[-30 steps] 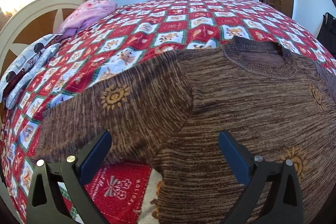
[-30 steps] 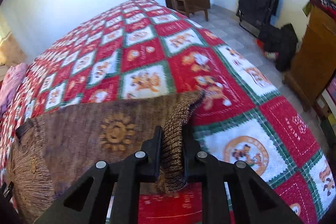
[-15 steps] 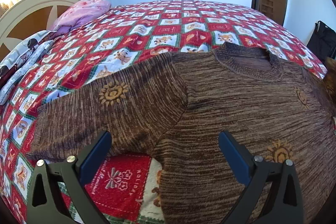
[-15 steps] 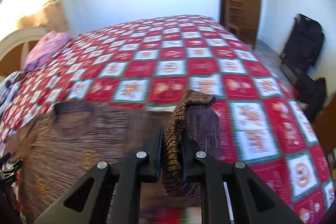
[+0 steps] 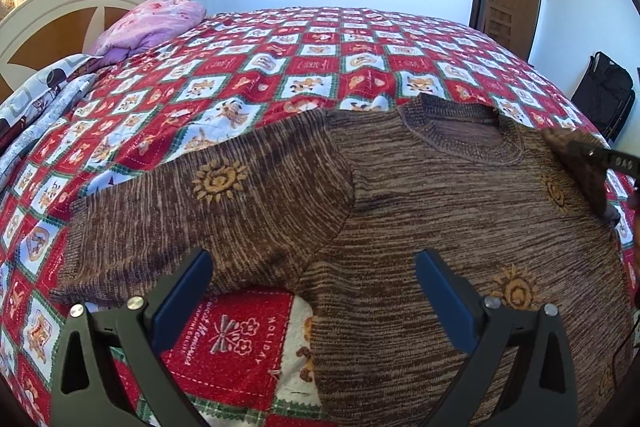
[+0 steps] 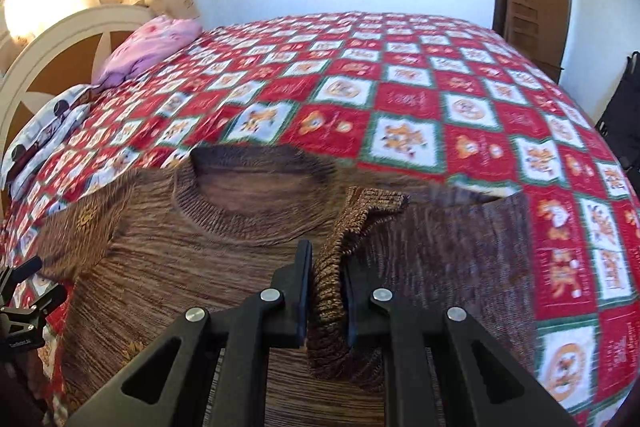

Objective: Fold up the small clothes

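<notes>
One brown sweater point(image 5: 420, 195) lies flat on the bedspread point(image 5: 320, 67), under and ahead of both pairs of fingers. The left gripper point(image 5: 316, 291) has its two fingers spread wide, holding nothing, above the sweater's body. The right gripper point(image 6: 326, 291) pinches one sleeve cuff point(image 6: 332, 287) between its two fingers, above the sweater's chest. One pink pillow point(image 5: 148, 27) lies far ahead to the left.

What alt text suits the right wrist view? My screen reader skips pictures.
The right tongs are shut on a brown sweater's cuff, with the sleeve folded over the sweater, which lies on a red patchwork bedspread.
</notes>
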### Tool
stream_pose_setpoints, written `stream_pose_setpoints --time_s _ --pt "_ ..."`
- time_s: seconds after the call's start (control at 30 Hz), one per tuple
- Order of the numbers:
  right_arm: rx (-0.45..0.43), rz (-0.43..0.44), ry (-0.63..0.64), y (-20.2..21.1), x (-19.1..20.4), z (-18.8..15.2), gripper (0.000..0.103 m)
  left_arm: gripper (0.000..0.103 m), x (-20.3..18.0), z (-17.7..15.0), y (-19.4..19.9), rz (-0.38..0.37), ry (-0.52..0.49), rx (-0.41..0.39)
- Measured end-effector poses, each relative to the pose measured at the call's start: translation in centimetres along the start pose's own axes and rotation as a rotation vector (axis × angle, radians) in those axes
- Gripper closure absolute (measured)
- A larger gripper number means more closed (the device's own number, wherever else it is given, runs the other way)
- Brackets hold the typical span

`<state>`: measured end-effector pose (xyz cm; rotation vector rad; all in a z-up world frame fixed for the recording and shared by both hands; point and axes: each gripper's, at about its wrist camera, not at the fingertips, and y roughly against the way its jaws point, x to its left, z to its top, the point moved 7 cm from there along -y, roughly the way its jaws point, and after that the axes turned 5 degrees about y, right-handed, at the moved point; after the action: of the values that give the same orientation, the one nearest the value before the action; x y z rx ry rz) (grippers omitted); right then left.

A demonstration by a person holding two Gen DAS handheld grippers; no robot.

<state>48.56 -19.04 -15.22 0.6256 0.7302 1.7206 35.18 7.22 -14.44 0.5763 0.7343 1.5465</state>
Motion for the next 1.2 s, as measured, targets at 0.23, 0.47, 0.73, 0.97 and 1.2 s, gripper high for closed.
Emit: stream_pose_setpoints --time_s 0.23,0.47,0.73,0.97,1.2 --pt "0.095 0.143 0.016 -2.2 2.5 -2.4 0.054 0.000 -1.5 -0.3 0.3 -0.046 -0.033 0.010" --pt "-0.005 0.202 -0.010 2.0 0.2 -4.6 0.030 0.000 -5.0 0.0 2.2 -0.149 -0.089 -0.004" --pt "-0.095 -0.066 -0.255 6.7 -11.0 -8.3 0.029 0.011 -13.9 1.0 2.0 -0.305 -0.119 0.071" --pt "-0.140 -0.140 -0.305 7.5 -14.2 -11.9 0.029 0.018 -21.1 0.4 -1.3 -0.359 -0.087 0.198" --pt "-0.158 -0.120 -0.313 7.4 -14.6 -12.7 0.029 0.025 -23.8 0.7 -5.1 -0.351 -0.004 0.289"
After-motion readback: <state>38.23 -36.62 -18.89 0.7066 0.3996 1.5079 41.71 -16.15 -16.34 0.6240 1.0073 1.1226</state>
